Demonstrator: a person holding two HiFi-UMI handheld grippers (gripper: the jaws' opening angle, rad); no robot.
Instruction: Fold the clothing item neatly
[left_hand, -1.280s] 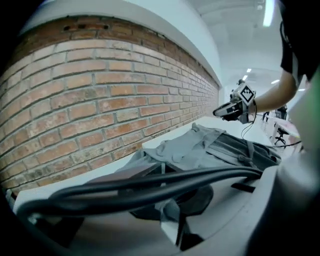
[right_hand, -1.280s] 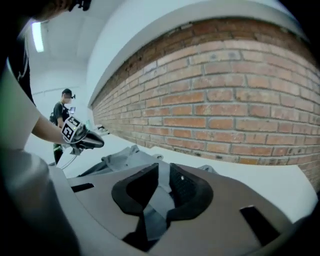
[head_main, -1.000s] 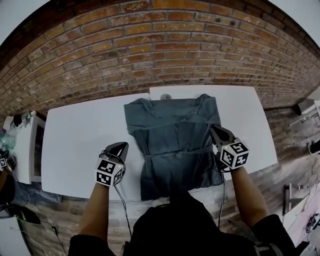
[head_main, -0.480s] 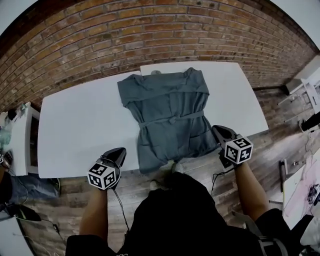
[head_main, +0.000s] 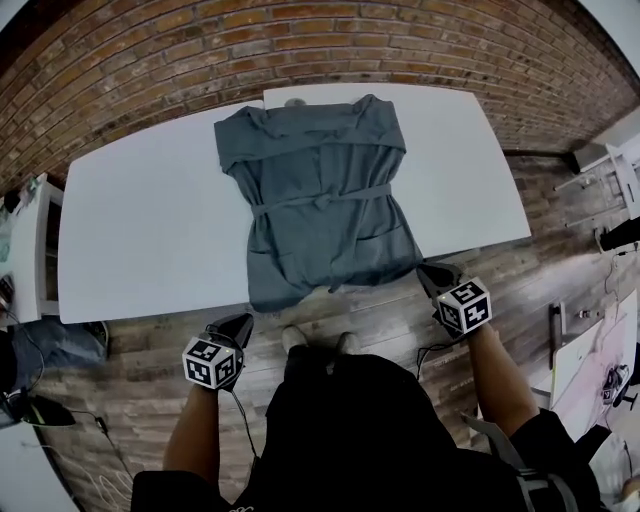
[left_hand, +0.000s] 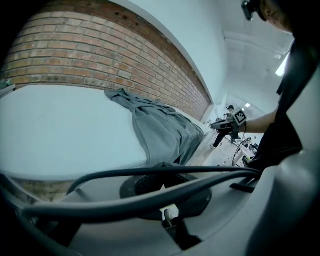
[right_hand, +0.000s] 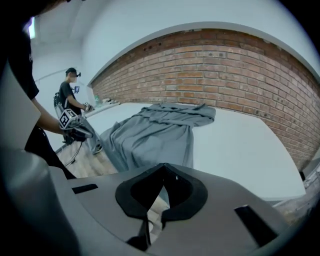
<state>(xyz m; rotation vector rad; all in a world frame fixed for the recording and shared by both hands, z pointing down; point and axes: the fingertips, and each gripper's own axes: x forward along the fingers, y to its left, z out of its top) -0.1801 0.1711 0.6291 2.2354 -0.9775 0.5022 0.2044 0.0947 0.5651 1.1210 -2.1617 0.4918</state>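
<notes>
**Both tongs closed and empty, off the table's near edge**

Head view: A grey garment (head_main: 318, 190) lies spread flat on the white table (head_main: 140, 230). Its collar is toward the table's far edge, by the brick wall (head_main: 300, 50), and a belt (head_main: 320, 198) is tied across its waist. The hem reaches the table's near edge and hangs slightly over it. The left gripper (head_main: 240, 322) is off the table, over the wooden floor (head_main: 390, 320) just past the near edge, and clear of the cloth. The right gripper (head_main: 428, 272) is also past the near edge, close to the hem's right corner. Each carries its marker cube toward the person's arm. The person's shoes (head_main: 293, 338) show on the floor below the near edge.

Left gripper view: The left gripper (left_hand: 161, 186) has its jaws pressed together with nothing between them, and a dark cable (left_hand: 150, 175) crosses in front. The table (left_hand: 60, 130) stretches ahead. The garment (left_hand: 160, 127) lies along it and drapes over the near edge, with the brick wall (left_hand: 75, 55) behind. The right gripper (left_hand: 215, 125) is in the air beyond the table's near corner.

Right gripper view: The right gripper (right_hand: 161, 192) shows jaws closed to a thin slit, with no cloth in them. The garment (right_hand: 155, 132) is on the table (right_hand: 240, 150), its hem spilling over the near edge. The brick wall (right_hand: 225, 70) runs along the far side. The left gripper (right_hand: 89, 133) is off the near edge. Another person (right_hand: 67, 100) stands well beyond the table's end.
</notes>
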